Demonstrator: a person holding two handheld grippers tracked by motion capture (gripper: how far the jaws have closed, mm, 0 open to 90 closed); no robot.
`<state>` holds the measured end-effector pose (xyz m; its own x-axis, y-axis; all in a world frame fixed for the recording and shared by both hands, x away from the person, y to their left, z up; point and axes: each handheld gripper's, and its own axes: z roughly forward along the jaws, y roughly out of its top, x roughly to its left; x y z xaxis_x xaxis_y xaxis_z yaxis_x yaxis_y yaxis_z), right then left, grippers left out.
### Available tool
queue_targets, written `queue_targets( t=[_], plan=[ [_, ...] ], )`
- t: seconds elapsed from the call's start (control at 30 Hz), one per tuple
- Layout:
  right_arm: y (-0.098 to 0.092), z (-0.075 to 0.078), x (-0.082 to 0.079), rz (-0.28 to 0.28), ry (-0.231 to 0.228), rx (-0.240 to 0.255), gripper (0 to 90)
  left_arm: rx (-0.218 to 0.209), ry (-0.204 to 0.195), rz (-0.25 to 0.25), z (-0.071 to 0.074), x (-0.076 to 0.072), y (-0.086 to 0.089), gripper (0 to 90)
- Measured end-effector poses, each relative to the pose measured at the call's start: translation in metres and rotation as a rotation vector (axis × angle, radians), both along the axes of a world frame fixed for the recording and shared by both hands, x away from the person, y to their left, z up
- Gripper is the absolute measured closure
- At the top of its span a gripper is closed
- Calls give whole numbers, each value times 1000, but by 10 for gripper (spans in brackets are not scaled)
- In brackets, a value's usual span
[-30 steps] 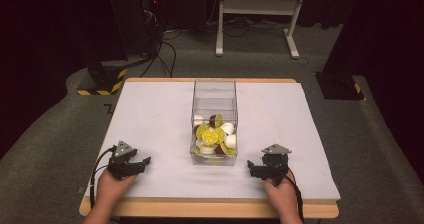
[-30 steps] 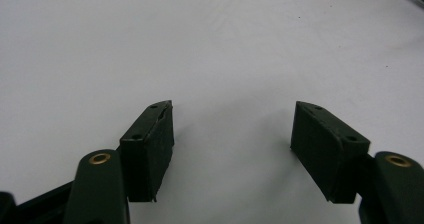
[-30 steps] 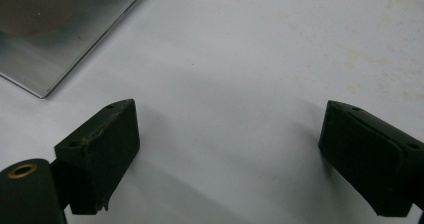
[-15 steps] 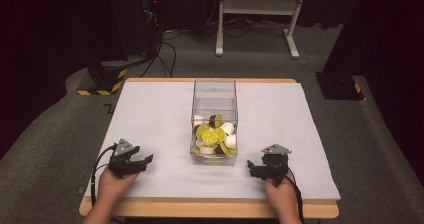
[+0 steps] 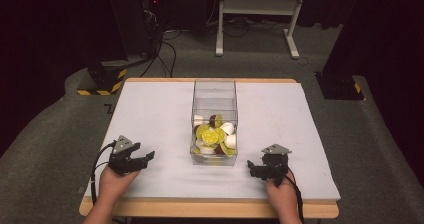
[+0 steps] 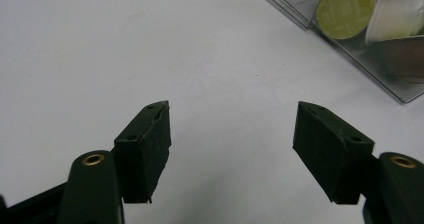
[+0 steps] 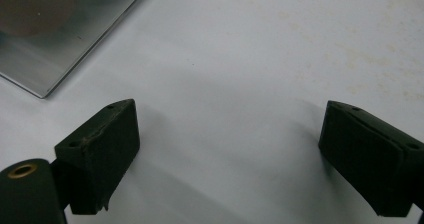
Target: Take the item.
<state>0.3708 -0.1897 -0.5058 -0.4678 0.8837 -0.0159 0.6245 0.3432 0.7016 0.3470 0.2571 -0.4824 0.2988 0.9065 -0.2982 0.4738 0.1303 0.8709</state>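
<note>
A clear plastic box point(image 5: 214, 121) stands in the middle of the white table point(image 5: 150, 114), holding several yellow, white and brown coffee capsules point(image 5: 214, 135). My left gripper point(image 5: 147, 158) hovers over the mat to the box's left; its jaws have just been opening and nothing is between them. In the left gripper view the gripper point(image 6: 232, 139) stands open above bare mat, the box point(image 6: 350, 29) at the upper right. My right gripper point(image 5: 252, 169) rests near the front edge right of the box, open and empty. The right gripper view has its jaws point(image 7: 227, 149) wide apart, the box corner point(image 7: 60, 29) upper left.
The white mat has free room on both sides of the box and behind it. Beyond the table lie a dark floor, cables, a yellow-black striped base point(image 5: 102, 81) and a white stand point(image 5: 257, 19).
My left gripper has risen slightly and its jaws have spread wider. The right gripper and the box have not moved.
</note>
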Motion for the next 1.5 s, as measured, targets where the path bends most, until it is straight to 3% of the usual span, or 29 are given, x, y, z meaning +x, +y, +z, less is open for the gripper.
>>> queue_targets(
  t=[0.63, 0.87, 0.93, 1.03, 1.1, 1.13, 1.2, 1.23, 1.4, 1.5],
  plan=[
    [0, 0, 0, -1, 1, 0, 92, -46, -21, -40, 20, -4, -15, 317],
    [0, 0, 0, -2, 0, 0, 92, -31, -34, -53, 26, -5, -19, 321],
    [0, 0, 0, -2, 0, 0, 92, -50, -31, -58, 26, -4, -26, 321],
    [0, 0, 0, -1, 1, -1, 92, -25, -49, -86, 31, -4, -32, 320],
    [0, 0, 0, -2, 0, 0, 92, -50, -57, -88, 36, -5, -38, 320],
    [0, 0, 0, -2, 1, 0, 92, -25, -55, -103, 38, -5, -38, 320],
    [0, 0, 0, -1, 1, -2, 92, -21, -58, -101, 40, -5, -42, 320],
    [0, 0, 0, 0, 1, -2, 92, 7, -66, -110, 44, -6, -47, 320],
    [0, 0, 0, -1, 1, -1, 92, 5, -79, -124, 51, -5, -52, 321],
    [0, 0, 0, -1, 2, -2, 91, -22, -91, -136, 54, -5, -58, 323]
  ],
)
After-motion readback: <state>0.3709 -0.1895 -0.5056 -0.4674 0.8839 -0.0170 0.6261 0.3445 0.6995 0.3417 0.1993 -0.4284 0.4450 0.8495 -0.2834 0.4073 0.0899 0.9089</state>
